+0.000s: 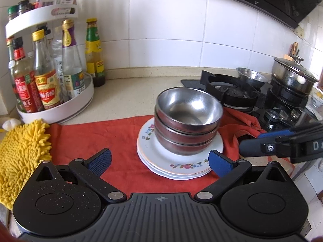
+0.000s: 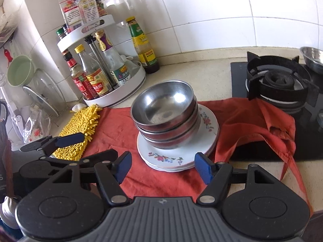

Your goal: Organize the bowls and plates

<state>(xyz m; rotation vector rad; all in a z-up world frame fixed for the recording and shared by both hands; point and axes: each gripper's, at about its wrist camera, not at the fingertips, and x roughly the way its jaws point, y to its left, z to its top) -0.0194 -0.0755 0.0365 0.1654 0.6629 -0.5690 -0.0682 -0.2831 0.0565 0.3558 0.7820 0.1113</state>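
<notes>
We see three nested steel bowls on stacked floral plates; our left gripper and right gripper gape wide, empty.

Counts of dishes, cookware and bottles on the kitchen counter

Three steel bowls sit nested in one stack on a pile of floral plates; edges suggest about three plates, though the exact number cannot be told. One further steel bowl rests on the stove, which shows two burners in the left wrist view, and one lidded pot stands on the far burner. One red cloth and one yellow chenille mitt lie on the counter. One two-tier white rack holds roughly five bottles below; one more bottle stands just beside it. Two grippers appear, each with two blue-padded fingers.
</notes>
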